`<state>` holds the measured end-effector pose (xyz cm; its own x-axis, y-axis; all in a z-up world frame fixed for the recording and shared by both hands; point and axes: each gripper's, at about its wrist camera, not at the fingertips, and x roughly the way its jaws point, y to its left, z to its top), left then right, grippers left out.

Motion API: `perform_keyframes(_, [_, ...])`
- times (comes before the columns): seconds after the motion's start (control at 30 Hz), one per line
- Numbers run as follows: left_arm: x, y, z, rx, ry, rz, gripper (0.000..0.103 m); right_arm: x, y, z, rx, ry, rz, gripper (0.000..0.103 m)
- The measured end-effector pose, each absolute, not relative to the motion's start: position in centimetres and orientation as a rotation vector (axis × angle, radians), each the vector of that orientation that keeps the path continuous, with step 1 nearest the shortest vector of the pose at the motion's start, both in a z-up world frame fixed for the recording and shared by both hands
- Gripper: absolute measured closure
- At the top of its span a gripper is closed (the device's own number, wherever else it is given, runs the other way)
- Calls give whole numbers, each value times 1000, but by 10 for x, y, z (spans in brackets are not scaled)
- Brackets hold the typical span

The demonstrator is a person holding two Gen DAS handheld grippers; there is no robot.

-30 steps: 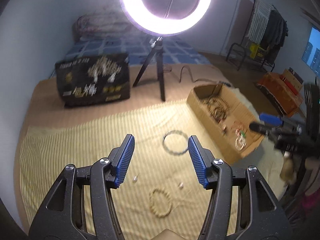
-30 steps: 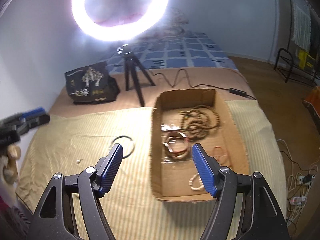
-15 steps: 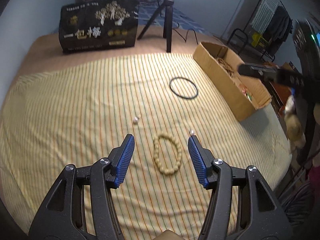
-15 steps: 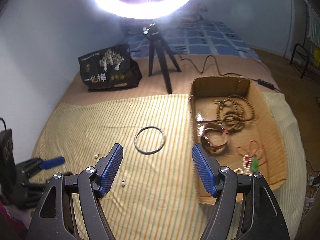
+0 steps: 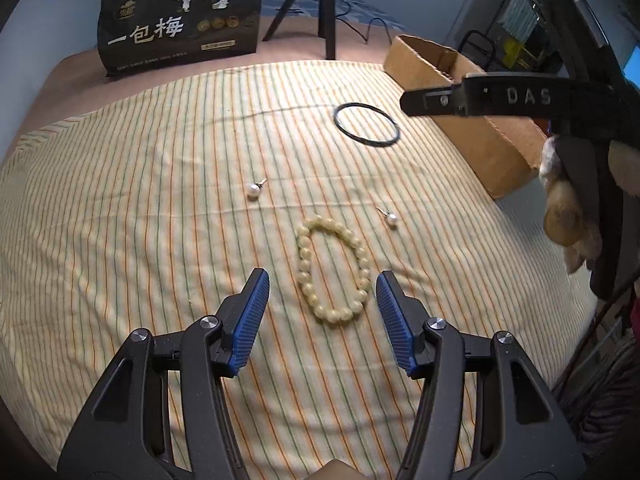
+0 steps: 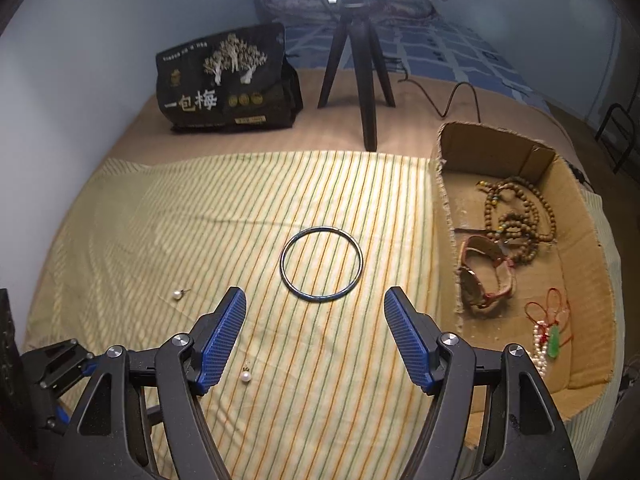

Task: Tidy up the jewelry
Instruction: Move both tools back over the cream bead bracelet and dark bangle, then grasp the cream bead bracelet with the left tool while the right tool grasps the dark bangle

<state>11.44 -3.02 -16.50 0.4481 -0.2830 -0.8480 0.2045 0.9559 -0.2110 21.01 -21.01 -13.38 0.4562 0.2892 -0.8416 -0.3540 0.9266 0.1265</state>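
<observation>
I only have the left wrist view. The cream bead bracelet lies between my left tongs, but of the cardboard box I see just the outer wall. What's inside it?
Observer: A brown wooden bead necklace lies at the far end of the open cardboard box.
Operator: Anything else in there?
Observer: A brown strap watch sits mid-box. A green pendant on red cord lies beside a white pearl strand at the near end.
Operator: And the right tongs?
Observer: The right tongs are open and empty, pointing towards the thin dark bangle on the striped cloth.
</observation>
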Motion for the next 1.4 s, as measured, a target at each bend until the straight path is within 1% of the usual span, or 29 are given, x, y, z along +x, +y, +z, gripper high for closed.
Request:
perform_keyframes(0.23, [126,-31,-178,-62,1079,-271,46,221,-194,-151,-83,1060,406,32])
perform_keyframes(0.27, [127,-31,-179,-61,1081,-268,51,223,-191,-153,-88,1064,405,32])
perform_keyframes(0.33, [129,-32,-183,-40,1088,-258,58,226,-186,-158,-106,1068,393,32])
perform_keyframes(0.5, [132,-34,-187,-19,1077,-252,68,236,-184,-167,-112,1087,375,32])
perform_keyframes(0.57, [135,-31,-188,-25,1071,-236,79,241,-184,-172,-110,1104,363,32])
perform_keyframes(0.63, [138,-27,-190,-37,1073,-221,85,244,-184,-176,-106,1118,352,32])
perform_keyframes(0.73, [139,-24,-191,-38,1071,-219,89,251,-184,-182,-105,1133,330,32])
perform_keyframes(0.93, [138,-25,-192,-24,1065,-220,91,261,-182,-191,-92,1157,317,31])
perform_keyframes(1.07, [140,-22,-192,-54,1078,-218,95,264,-180,-194,-89,1161,321,24])
perform_keyframes(1.13, [143,-19,-192,-72,1084,-220,96,265,-177,-196,-108,1160,320,23])
perform_keyframes(1.3, [144,-16,-192,-87,1087,-221,97,264,-176,-195,-127,1157,333,24])
perform_keyframes(1.33, [144,-16,-192,-90,1088,-221,97,265,-176,-195,-128,1155,333,26])
perform_keyframes(1.37, [144,-15,-192,-99,1090,-222,97,265,-176,-194,-132,1151,330,31])
perform_keyframes(1.4, [145,-13,-192,-106,1092,-222,98,265,-177,-194,-129,1152,333,31])
